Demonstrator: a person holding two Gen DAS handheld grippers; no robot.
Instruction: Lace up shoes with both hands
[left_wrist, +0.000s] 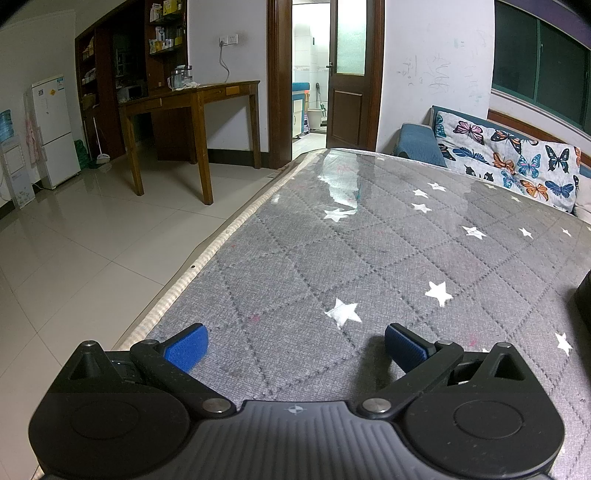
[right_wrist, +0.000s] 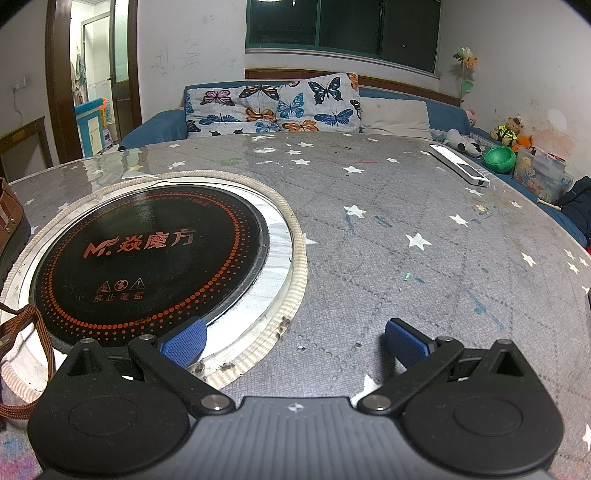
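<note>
In the right wrist view a brown shoe (right_wrist: 11, 225) with a dark sole sits at the far left edge, mostly cut off. A brown lace (right_wrist: 35, 328) loops across the table at lower left, to the left of my right gripper (right_wrist: 295, 341), which is open with nothing between its blue pads. My left gripper (left_wrist: 295, 345) is also open and holds nothing, low over the grey star-patterned tablecloth (left_wrist: 332, 258). A dark shape (left_wrist: 583, 299) shows at the right edge of the left wrist view; I cannot tell what it is.
A round black induction cooktop (right_wrist: 147, 258) is set into the table, ringed by a beige trim. A white remote (right_wrist: 460, 164) lies far right. A sofa with a butterfly cushion (right_wrist: 273, 105) stands behind the table. The table's left edge (left_wrist: 207, 254) drops to tiled floor.
</note>
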